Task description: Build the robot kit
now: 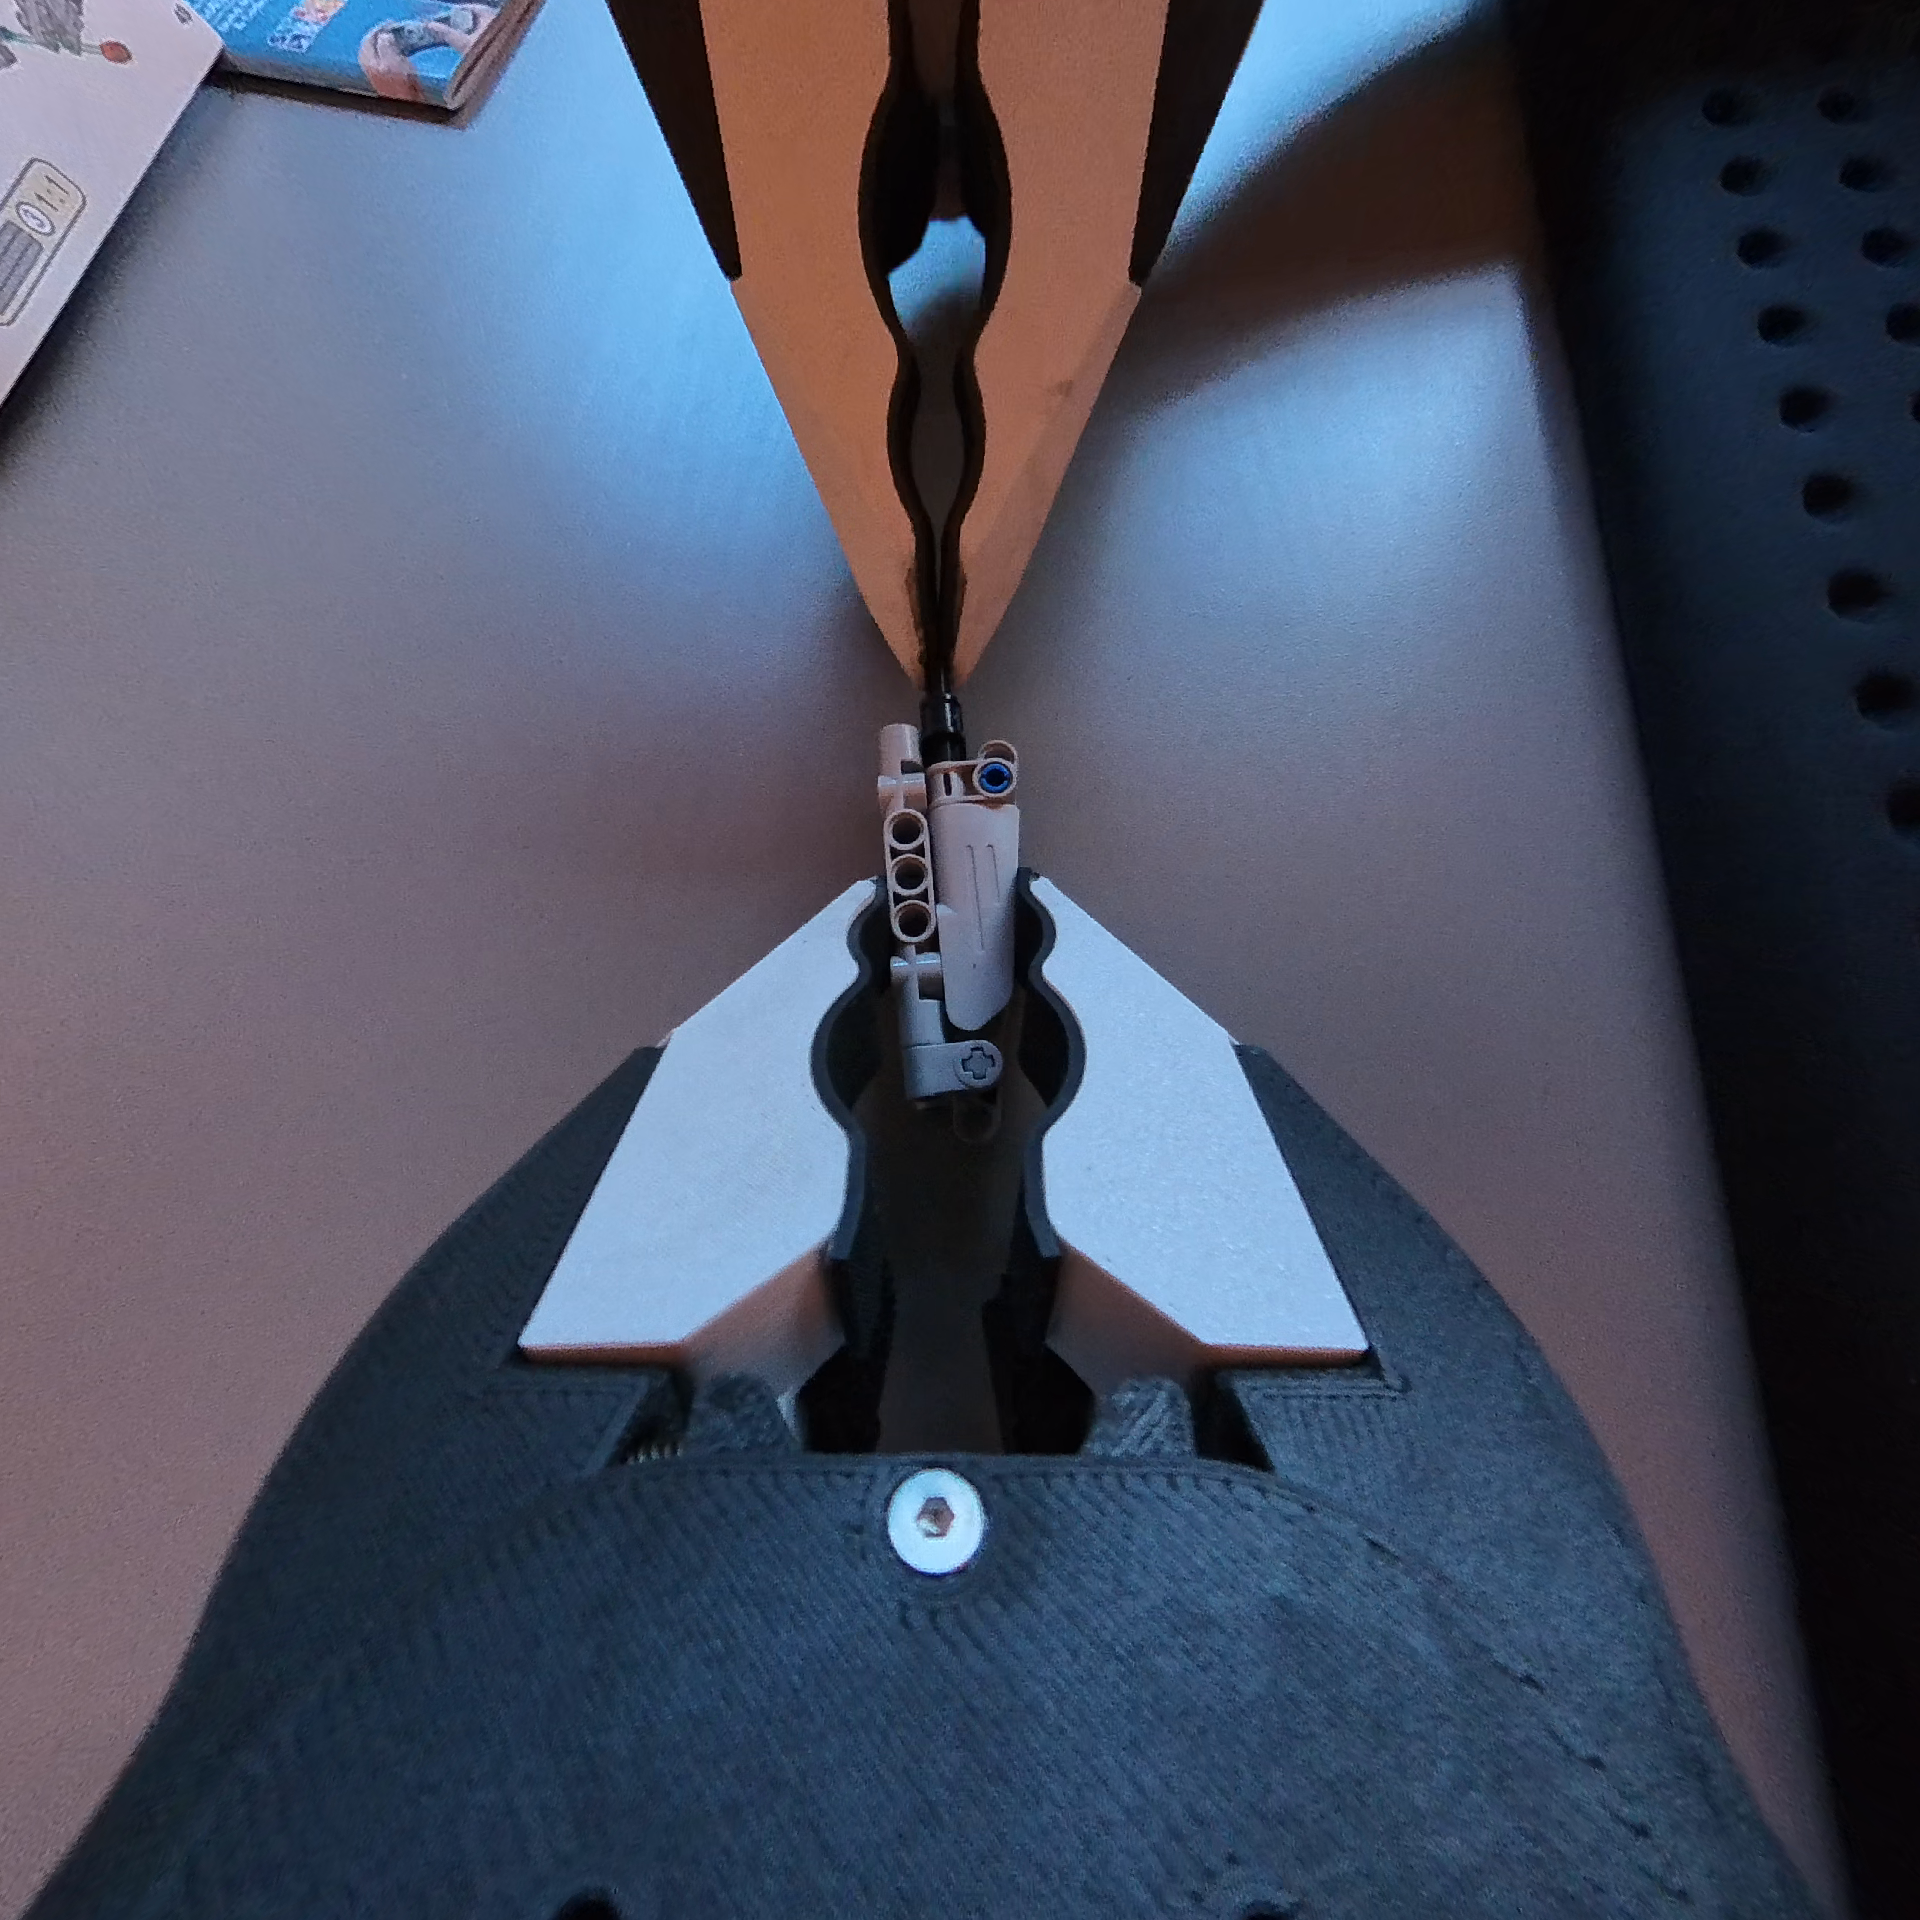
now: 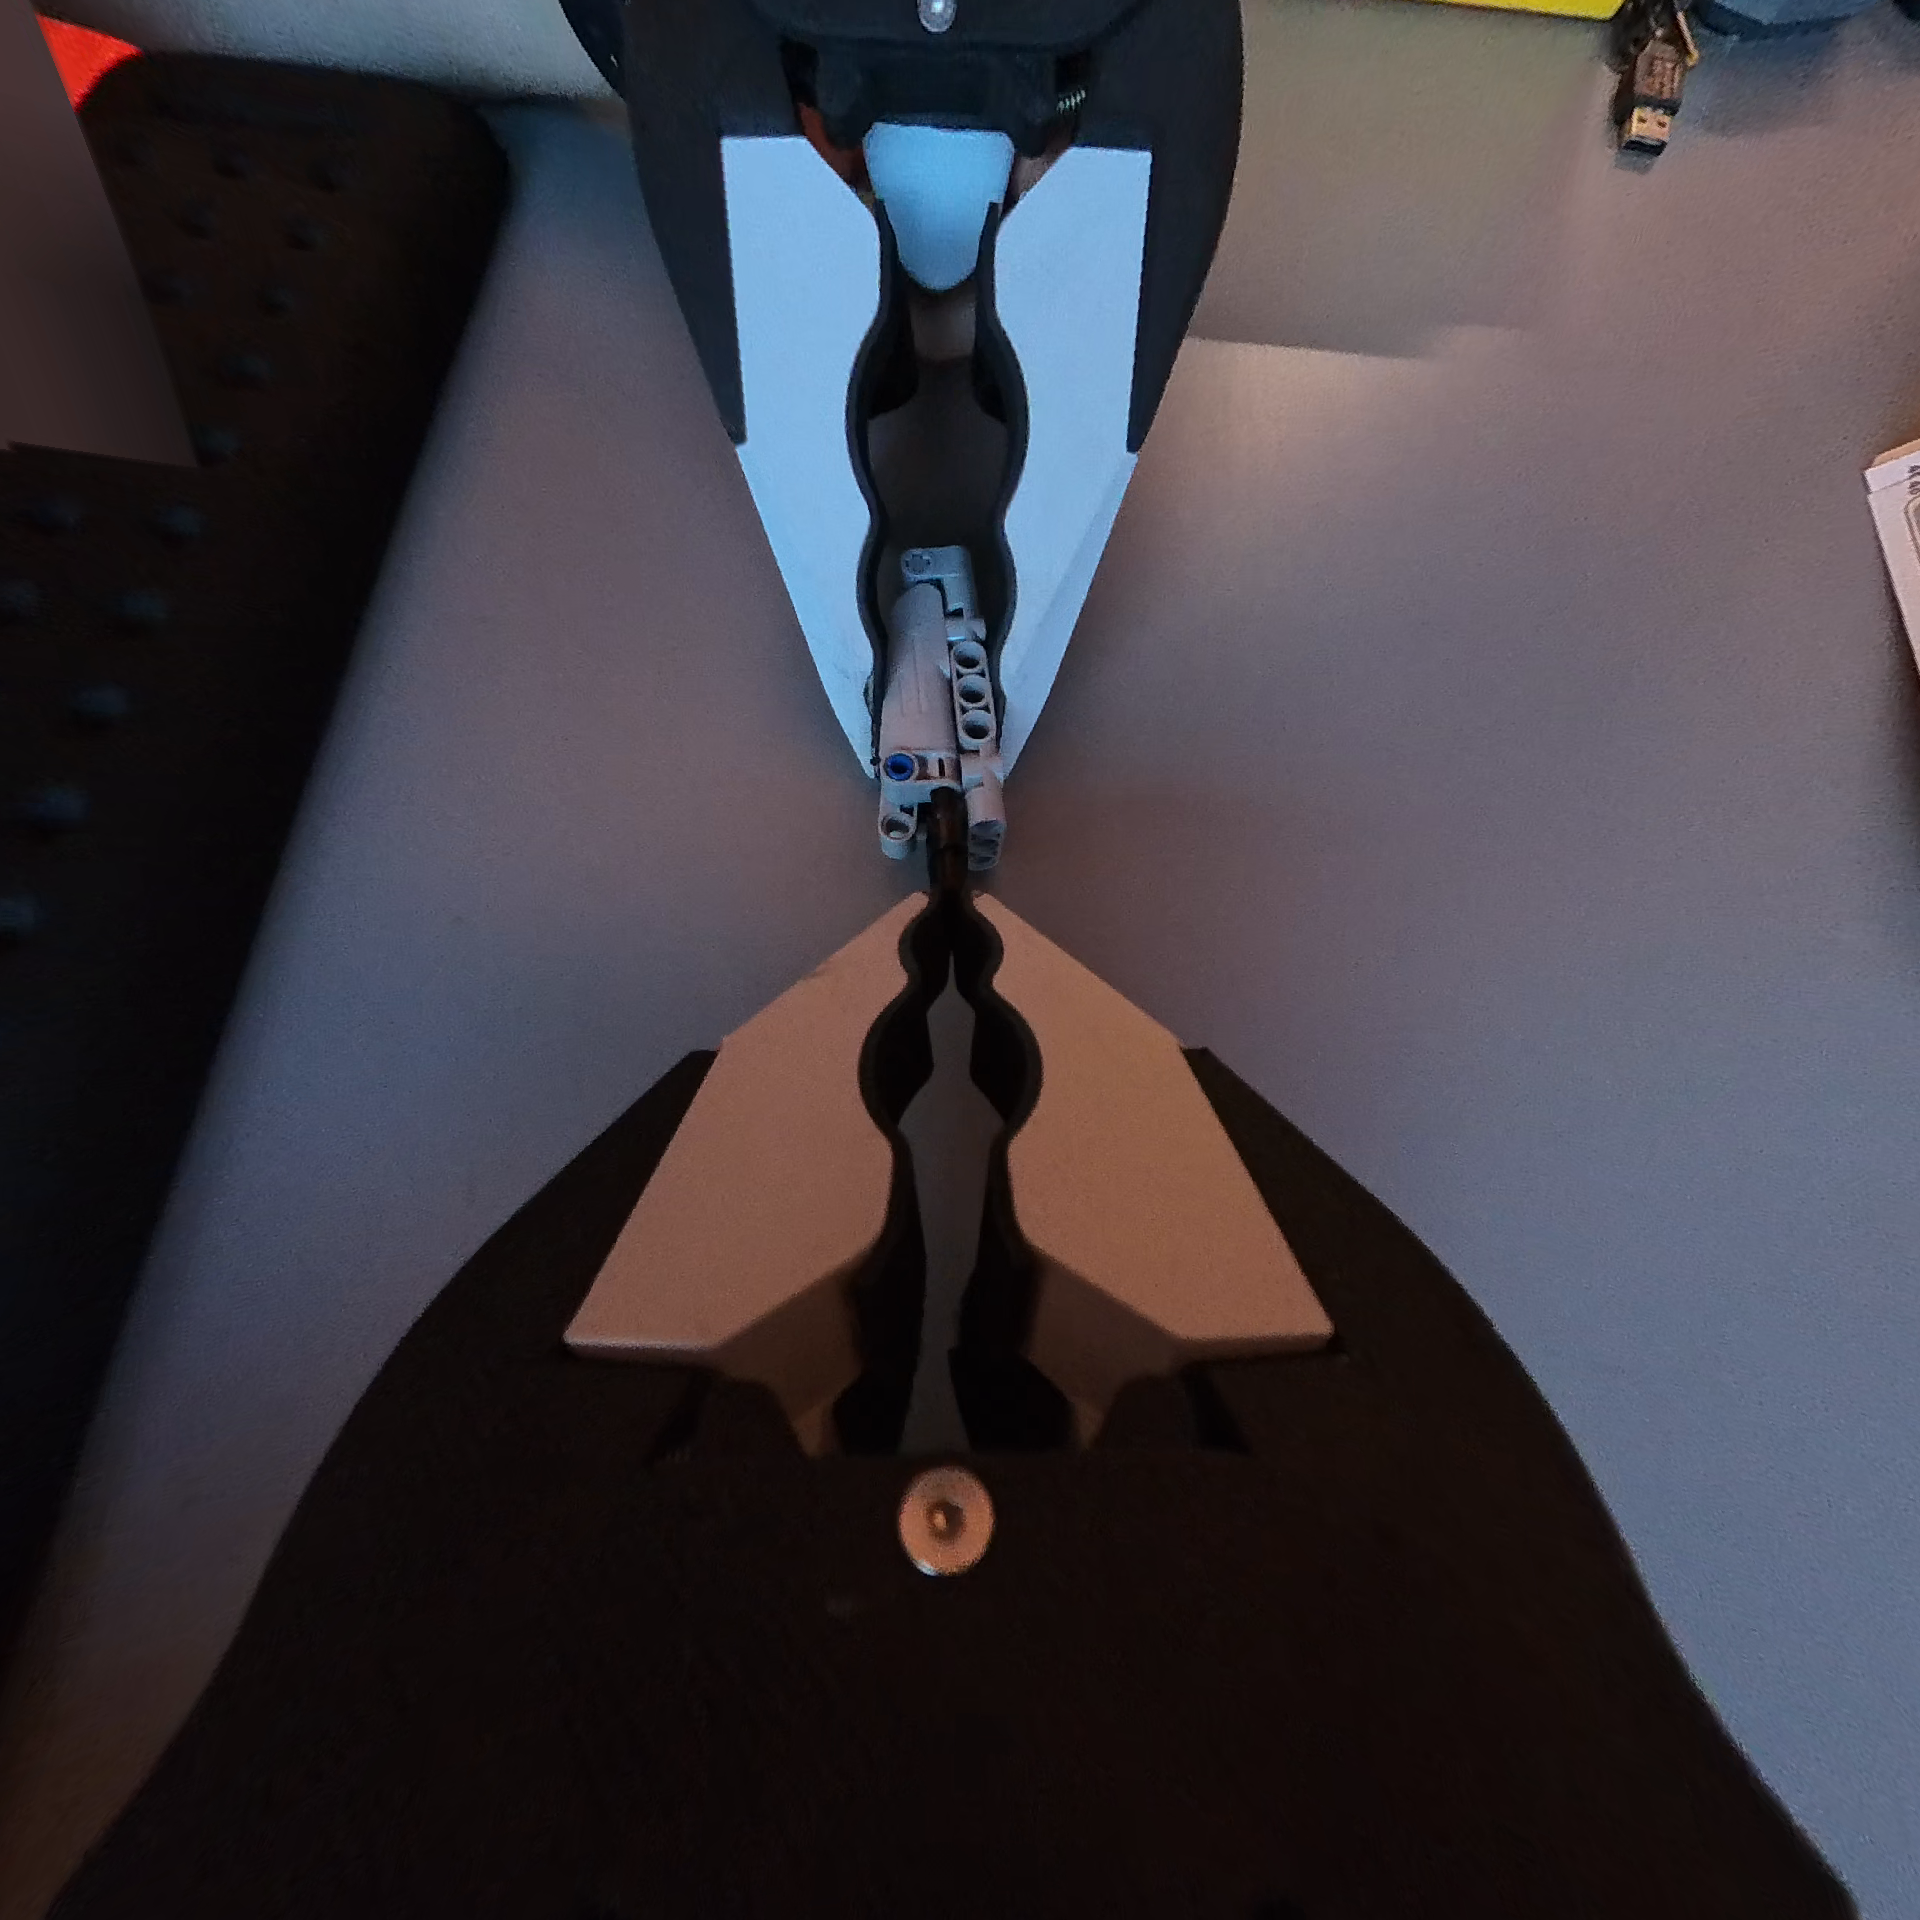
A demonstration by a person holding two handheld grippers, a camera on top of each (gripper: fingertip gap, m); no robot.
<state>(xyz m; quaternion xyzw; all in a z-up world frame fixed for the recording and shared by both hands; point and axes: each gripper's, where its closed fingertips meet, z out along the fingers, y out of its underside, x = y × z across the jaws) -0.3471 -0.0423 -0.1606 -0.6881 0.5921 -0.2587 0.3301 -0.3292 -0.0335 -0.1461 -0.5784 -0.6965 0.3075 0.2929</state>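
Brick assy point(image 1: 951, 935) btwn L tool point(image 1: 948, 894) tips.

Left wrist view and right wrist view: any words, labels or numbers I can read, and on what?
White printed sheet: pictures and print, too small to read.
Blue booklet: print cut off and blurred.
White paper slip: characters cut by the frame edge, unreadable.
Grey brick assembly in the left tongs: no writing.
Black pin in the right tongs: none.
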